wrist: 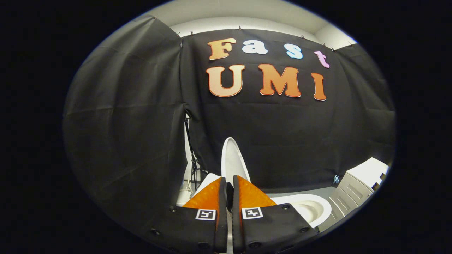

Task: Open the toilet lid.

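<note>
The toilet lid [232, 160] stands raised nearly upright, seen edge-on, rising just ahead of the hand-held gripper [229, 181], with its lower part running down into the narrow gap between the two fingers. The fingers sit close together, and they appear to pinch the lid's edge, though the contact itself is hidden behind them, so I cannot be sure both press on it. Beside and below the fingers lies the open toilet bowl [310, 208], and a white cabinet [356, 187] stands beyond it against the booth wall. The lift looks almost done; the good way to finish, I judge, is to ease the lid back until it leans at rest, then spread the fingers slowly so it does not fall forward.
</note>
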Available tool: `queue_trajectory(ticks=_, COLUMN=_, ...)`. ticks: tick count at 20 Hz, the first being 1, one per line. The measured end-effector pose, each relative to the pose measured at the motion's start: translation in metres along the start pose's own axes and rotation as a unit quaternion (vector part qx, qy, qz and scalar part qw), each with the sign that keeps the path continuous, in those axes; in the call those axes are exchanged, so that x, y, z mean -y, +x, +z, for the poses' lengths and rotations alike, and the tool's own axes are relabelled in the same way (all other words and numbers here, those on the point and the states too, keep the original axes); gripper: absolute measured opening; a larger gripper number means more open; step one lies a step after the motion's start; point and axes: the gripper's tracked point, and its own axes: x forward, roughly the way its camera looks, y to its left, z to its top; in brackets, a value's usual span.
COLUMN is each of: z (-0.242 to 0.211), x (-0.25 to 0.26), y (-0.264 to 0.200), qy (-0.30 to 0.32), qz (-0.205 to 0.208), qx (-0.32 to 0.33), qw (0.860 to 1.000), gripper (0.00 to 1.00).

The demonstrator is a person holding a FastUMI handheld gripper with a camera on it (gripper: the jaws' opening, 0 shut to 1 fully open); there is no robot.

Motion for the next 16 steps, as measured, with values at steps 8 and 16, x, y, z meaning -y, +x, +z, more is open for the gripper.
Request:
queue_trajectory(ticks=8, z=0.033, x=0.027, y=-0.022, qy=0.079, qz=0.011, qx=-0.002, qw=0.997, gripper=0.21)
queue_trajectory(ticks=16, z=0.109, x=0.064, y=-0.073, qy=0.036, qz=0.012, qx=0.069, qw=0.997, gripper=0.70)
